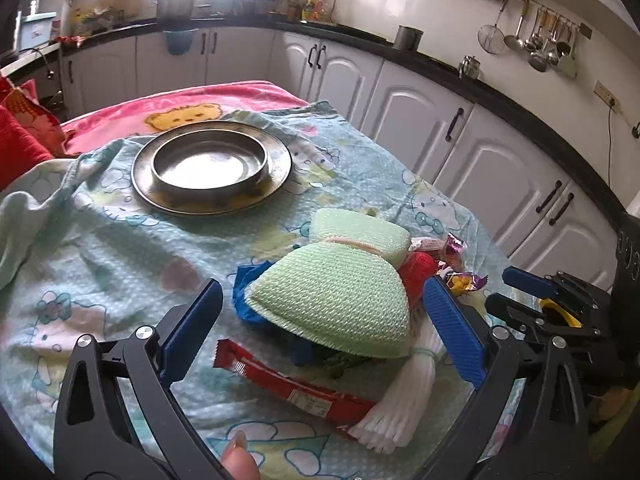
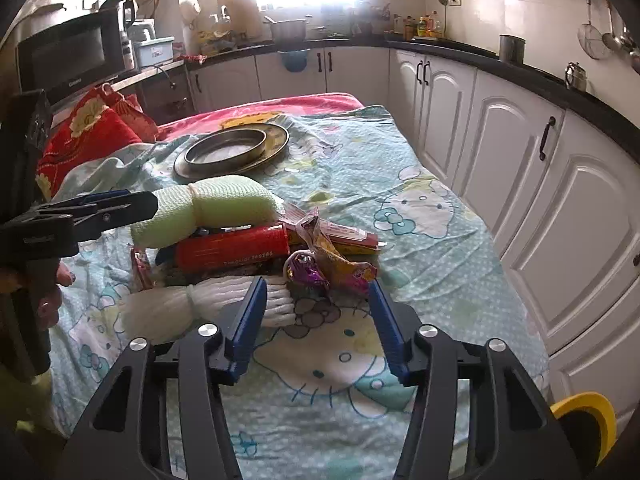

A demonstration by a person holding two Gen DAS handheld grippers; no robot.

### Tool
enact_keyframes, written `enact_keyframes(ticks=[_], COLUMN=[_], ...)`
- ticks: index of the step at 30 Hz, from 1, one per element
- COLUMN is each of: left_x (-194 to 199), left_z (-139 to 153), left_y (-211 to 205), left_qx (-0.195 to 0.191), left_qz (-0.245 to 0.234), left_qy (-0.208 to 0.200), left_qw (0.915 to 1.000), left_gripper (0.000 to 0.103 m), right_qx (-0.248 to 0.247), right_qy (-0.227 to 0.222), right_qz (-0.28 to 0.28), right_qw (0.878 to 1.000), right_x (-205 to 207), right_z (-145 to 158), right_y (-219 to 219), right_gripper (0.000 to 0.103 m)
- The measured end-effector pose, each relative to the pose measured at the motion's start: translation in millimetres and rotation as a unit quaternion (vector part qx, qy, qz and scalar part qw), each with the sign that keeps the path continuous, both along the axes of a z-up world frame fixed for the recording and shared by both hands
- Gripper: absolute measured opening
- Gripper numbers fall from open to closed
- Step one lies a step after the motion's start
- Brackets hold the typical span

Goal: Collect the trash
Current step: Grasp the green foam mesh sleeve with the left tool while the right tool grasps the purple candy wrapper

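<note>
We see a pile of trash on a table covered with a light blue cartoon-print sheet (image 1: 120, 240). On top lies a pale green foam net (image 1: 340, 300), tied in the middle, over a blue wrapper (image 1: 248, 292) and a long red wrapper (image 1: 296, 390). Just beside them lies a white bundle of strings (image 1: 400, 412), and small purple and yellow candy wrappers (image 2: 320, 268) sit at the pile's edge near a red tube (image 2: 236, 252).

Our left gripper (image 1: 320, 320) has its jaws spread wide on either side of the green foam net, the blue pads not pressing on it. Our right gripper (image 2: 316, 320) has its jaws spread too, low over the sheet, with the white bundle of strings against the left pad and the candy wrappers just ahead; nothing is pinched.

Farther back on the sheet a metal bowl (image 1: 210, 164) rests on a metal plate (image 1: 280, 176). White cabinets (image 2: 500, 140) under a dark worktop (image 2: 580, 96) run along the wall.
</note>
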State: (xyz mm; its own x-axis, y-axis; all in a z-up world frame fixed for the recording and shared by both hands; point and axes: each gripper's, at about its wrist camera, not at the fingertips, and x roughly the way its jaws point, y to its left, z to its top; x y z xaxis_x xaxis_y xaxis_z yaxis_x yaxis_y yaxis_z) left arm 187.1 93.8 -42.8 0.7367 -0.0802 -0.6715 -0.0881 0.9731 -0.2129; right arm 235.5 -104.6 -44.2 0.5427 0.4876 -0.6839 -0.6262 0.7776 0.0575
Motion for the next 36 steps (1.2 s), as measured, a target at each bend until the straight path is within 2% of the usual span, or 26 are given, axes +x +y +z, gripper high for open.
enact_keyframes(ticks=[4,11,17,23,36], left_x=[8,19,20,18,-4], left_z=[-3,-8,-12,-14,-2], left_y=[-7,-15,-16,-17,-18], left_qx=[0.013,0.038,0.042,0.034,0.017], left_qz=[-0.015,-0.026,-0.027,-0.025,-0.024], left_qy=[0.008,0.018,0.022,0.025,0.001], left_qw=[0.9998,0.9988,0.9985,0.9988,0.9996], left_gripper=[0.092,0.092,0.092,0.076,0.073], right_qx=[0.001,0.013,0.022,0.023,0.02], right_qy=[0.007,0.029,0.034,0.037,0.03], right_qz=[0.005,0.012,0.022,0.022,0.024], right_qw=[1.0,0.999,0.999,0.999,0.999], right_x=[8,16,10,6,-9], right_z=[-5,-12,-11,-11,4], right_y=[6,9,4,1,-15], right_gripper=[0.045,0.022,0.021,0.021,0.021])
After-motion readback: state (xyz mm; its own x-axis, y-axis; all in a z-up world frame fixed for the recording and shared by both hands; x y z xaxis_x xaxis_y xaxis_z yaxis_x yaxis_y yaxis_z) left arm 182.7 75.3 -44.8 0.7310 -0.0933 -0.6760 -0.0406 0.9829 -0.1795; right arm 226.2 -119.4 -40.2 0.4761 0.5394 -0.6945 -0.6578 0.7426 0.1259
